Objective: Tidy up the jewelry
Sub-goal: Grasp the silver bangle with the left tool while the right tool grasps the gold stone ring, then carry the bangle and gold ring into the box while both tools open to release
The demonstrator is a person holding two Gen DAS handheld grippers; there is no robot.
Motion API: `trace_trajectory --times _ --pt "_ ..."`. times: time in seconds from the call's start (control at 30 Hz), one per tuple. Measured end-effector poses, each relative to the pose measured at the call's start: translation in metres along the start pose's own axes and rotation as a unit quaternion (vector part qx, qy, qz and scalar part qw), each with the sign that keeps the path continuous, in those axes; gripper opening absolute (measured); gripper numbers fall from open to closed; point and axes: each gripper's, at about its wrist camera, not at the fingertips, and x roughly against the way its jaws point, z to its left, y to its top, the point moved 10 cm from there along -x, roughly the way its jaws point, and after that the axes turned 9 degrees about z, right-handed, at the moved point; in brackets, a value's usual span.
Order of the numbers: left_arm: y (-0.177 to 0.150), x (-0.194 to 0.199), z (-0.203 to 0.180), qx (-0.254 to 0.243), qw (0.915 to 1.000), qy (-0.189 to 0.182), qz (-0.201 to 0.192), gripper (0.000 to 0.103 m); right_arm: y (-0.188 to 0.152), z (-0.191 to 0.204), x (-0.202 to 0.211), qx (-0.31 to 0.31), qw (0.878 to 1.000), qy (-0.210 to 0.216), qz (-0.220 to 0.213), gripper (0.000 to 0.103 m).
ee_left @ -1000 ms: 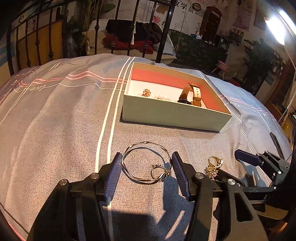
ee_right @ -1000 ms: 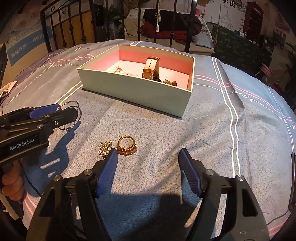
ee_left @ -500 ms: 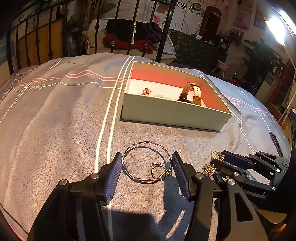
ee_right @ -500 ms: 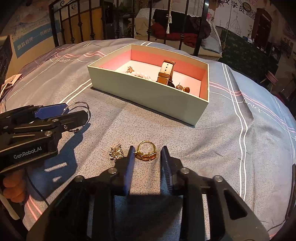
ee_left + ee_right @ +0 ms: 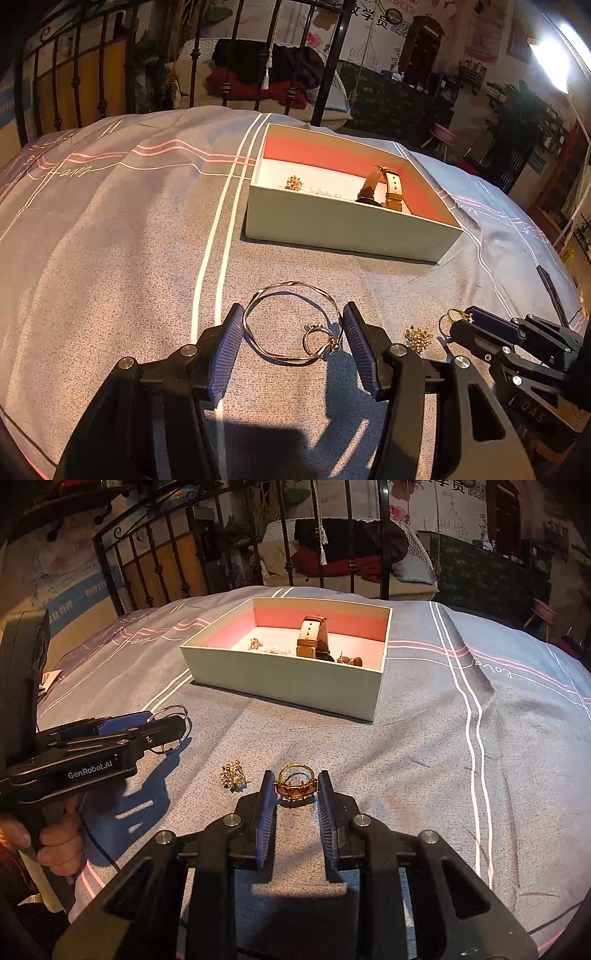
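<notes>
1. Gold ring (image 5: 295,784) is clamped between the right gripper (image 5: 294,805) pads, on the bedspread (image 5: 424,757) near the box (image 5: 295,686).
2. Bangle (image 5: 291,321) is framed by the left gripper (image 5: 293,343), jaws spread wide.
3. Brooch (image 5: 233,774) is left lying just left of the ring.

A home bedroom: a striped bedspread (image 5: 110,236) under a black iron bedstead (image 5: 155,554), clothes (image 5: 258,74) heaped behind.

Two low, bedspread-level views, box (image 5: 351,225) shared
</notes>
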Motion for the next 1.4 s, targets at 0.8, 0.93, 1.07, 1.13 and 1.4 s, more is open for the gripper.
trace_trajectory --times 0.8,0.93,1.07,1.13,1.4 --pt "0.000 0.000 0.000 -0.007 1.0000 0.006 0.002 0.054 -0.003 -0.002 -0.003 0.000 1.000 -0.001 0.005 0.025" --pt "0.007 0.004 -0.007 -0.022 0.9997 0.007 -0.005 0.054 0.005 -0.001 0.002 -0.001 1.000 0.004 -0.004 0.025" --pt "0.031 0.014 -0.016 -0.037 0.9990 0.008 -0.026 0.054 0.029 0.000 0.010 0.006 1.000 0.003 -0.024 0.025" --pt "0.048 0.020 -0.021 -0.040 0.9986 0.003 -0.034 0.054 0.046 0.000 0.014 0.012 0.999 0.001 -0.037 0.025" --pt "0.114 0.004 -0.026 -0.054 0.9980 0.011 -0.031 0.054 0.109 -0.024 -0.001 0.004 0.998 -0.029 -0.051 0.025"
